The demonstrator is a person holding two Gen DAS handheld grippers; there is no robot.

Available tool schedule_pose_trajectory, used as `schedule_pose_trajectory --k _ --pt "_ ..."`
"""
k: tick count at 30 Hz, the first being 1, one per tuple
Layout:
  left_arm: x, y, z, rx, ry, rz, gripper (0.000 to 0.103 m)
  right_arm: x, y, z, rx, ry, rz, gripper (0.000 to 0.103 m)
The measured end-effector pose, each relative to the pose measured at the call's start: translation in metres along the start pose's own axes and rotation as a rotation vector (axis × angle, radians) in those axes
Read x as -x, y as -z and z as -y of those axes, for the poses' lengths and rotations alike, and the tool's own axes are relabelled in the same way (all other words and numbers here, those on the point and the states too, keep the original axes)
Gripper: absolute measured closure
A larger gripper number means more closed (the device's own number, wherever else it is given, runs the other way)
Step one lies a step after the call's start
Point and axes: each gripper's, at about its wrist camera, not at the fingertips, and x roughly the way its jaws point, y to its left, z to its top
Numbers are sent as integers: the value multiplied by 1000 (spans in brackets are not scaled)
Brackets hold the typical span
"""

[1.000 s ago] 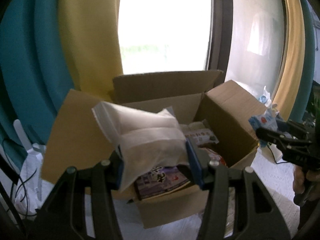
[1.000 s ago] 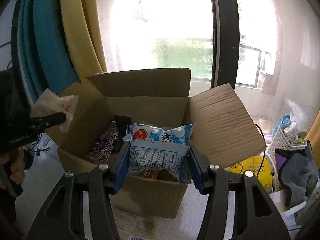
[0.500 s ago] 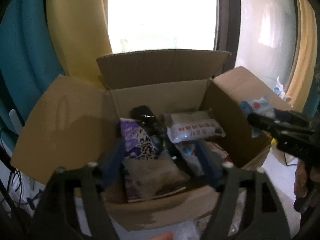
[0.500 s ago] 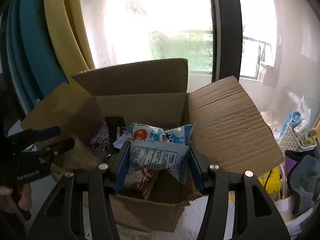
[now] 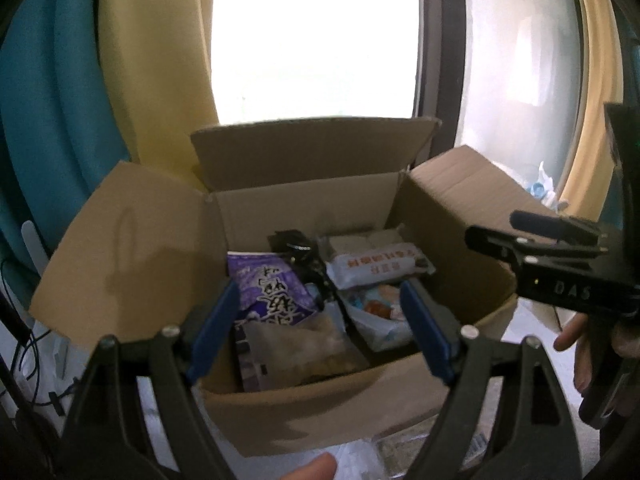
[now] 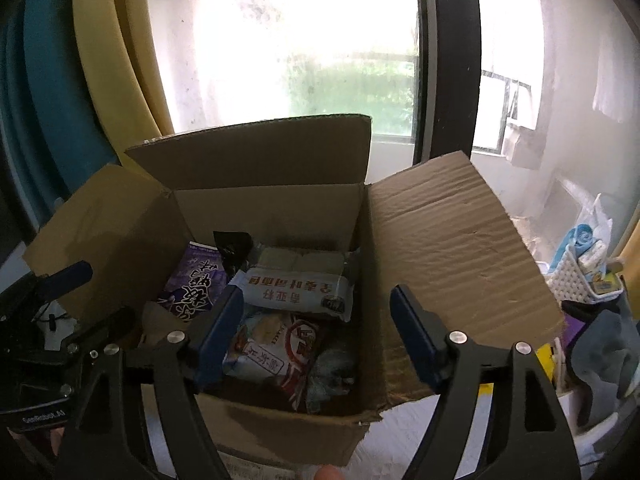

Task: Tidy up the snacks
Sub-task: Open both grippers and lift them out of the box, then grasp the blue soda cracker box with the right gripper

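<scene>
An open cardboard box (image 5: 320, 408) (image 6: 288, 428) holds several snack packets: a purple bag (image 5: 272, 292) (image 6: 196, 284), a white packet with red lettering (image 5: 380, 268) (image 6: 296, 288), a clear brownish bag (image 5: 296, 348) and a red-and-white packet (image 6: 276, 348). A blurred blue-grey packet (image 6: 332, 364) lies at the box's front right. My left gripper (image 5: 318, 296) hangs over the box's front edge, jaws opening, nothing between them. My right gripper (image 6: 318, 294) hovers over the box's right half, jaws also opening and empty; it shows at the right edge (image 5: 532, 236) of the left wrist view.
The box flaps stand open on all sides; the right flap (image 6: 452, 248) leans outward. A white basket (image 6: 580, 280), a grey cloth (image 6: 600, 344) and something yellow (image 6: 546, 356) crowd the right. Teal and yellow curtains (image 5: 120, 80) and a bright window stand behind. Cables (image 5: 32, 344) hang at left.
The left gripper let its clear bag drop into the box and stands wide. The right gripper has just released the blue-and-white packet. Both grippers came closer to the box.
</scene>
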Motion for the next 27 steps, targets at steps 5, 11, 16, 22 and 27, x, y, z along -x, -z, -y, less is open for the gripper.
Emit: schedule_pose_trajectory --k 5,11,16,22,27 --pt "19 1 -4 12 -3 28 20 15 4 -2 5 2 11 24" --pt "37 7 1 13 -20 34 19 31 15 -4 10 0 18 24" --pt "54 16 9 6 -26 39 19 47 29 -2 3 -4 20 24" --pt "71 29 13 10 -25 41 19 67 47 2 -1 -8 24 24" --pt "79 43 16 18 -28 34 19 74 66 7 -9 -11 6 24"
